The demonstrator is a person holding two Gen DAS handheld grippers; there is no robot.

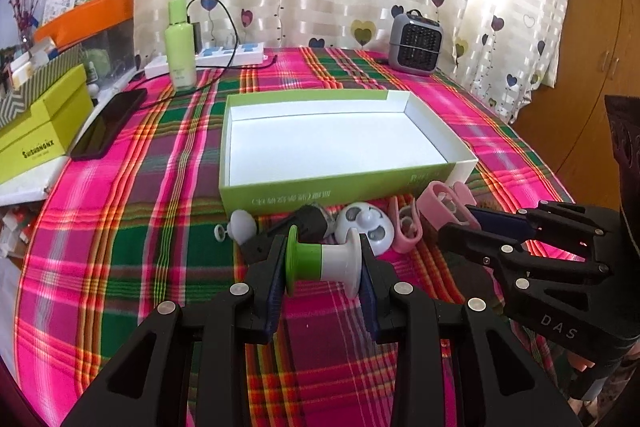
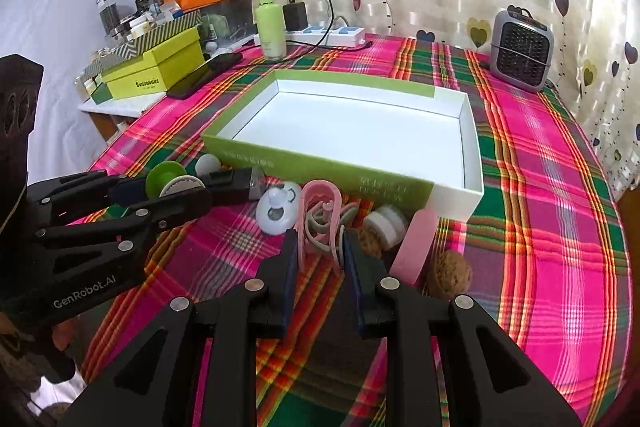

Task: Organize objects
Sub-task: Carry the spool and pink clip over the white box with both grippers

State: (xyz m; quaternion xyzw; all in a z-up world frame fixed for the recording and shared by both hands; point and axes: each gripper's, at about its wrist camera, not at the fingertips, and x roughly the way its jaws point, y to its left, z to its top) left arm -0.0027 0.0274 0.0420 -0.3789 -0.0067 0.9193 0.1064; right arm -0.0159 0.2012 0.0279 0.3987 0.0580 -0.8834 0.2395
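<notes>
Green-and-white spool (image 1: pixel 322 264) clamped end to end in left gripper (image 1: pixel 323 267), held off the plaid tablecloth (image 1: pixel 120 227), long axis lying left-right, green flange pointing left. Right gripper (image 2: pixel 320 251) pinches a pink clip (image 2: pixel 320 223), its loop pointing away toward the box. Open green box (image 1: pixel 320 187) sits just beyond both. White round fan (image 1: pixel 364 231) between them.

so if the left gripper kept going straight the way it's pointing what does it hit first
Probably the black object lying just past the green-and-white spool that the left gripper holds, then the near wall of the open box. Depth is hard to judge through the fisheye.
</notes>
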